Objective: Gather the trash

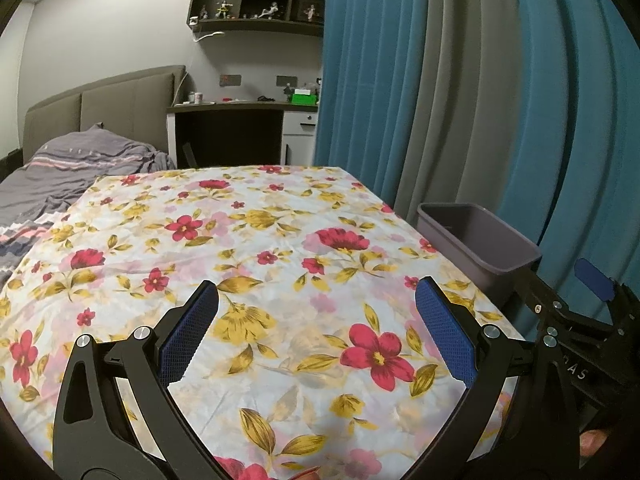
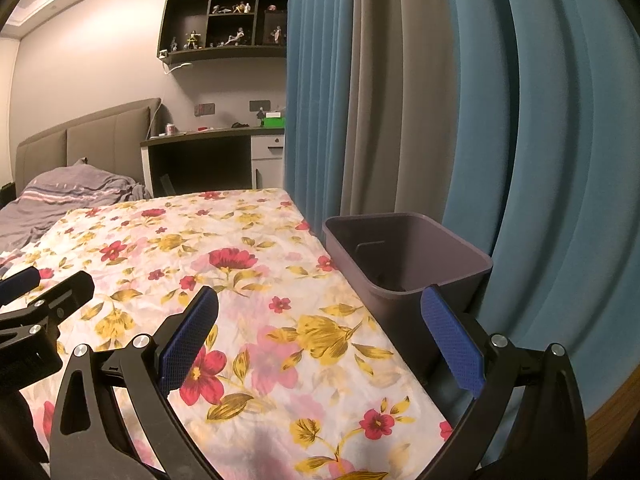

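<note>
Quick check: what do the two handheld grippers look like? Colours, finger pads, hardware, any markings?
Both match: the left gripper and right gripper have black plastic frames with triangular cut-outs and round silver screws at the pivots. The fingers carry blue textured pads. Pale lettering that reads like "AS" shows on the right gripper's body in the left wrist view. No cables or sleeves are visible.

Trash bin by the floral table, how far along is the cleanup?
No trash shows on the floral tablecloth, so clearing looks done. Both the left hand-held gripper and the right hand-held gripper are open and empty. The bin contents can't be seen.
</note>
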